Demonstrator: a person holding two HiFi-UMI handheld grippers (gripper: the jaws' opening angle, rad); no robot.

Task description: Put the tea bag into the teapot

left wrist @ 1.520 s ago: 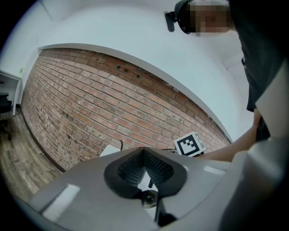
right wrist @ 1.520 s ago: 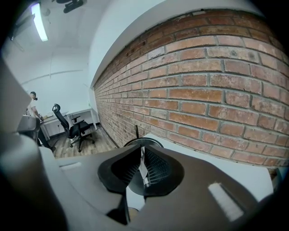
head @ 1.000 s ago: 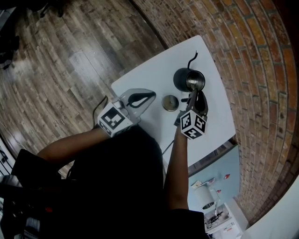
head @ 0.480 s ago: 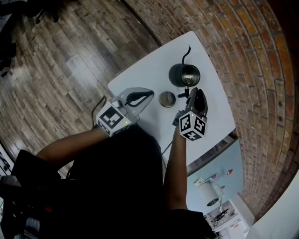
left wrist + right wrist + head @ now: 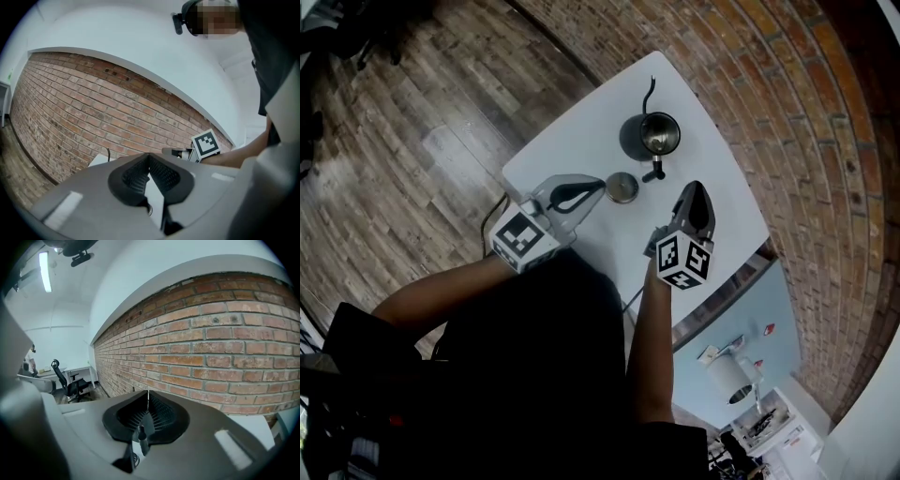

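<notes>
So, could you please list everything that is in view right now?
brick wall: one, red-brown, along the table's right side.
floor: one, brown wood, left of the table.
table: one, white, beside the wall.
teapot: one, dark, uncovered, at the table's far end.
lid: one, metallic, on the table near the teapot.
tea bag: none visible.
left gripper: one, grey, shut and empty, near the lid.
right gripper: one, grey, jaws just closed, nothing between them, above the table.
</notes>
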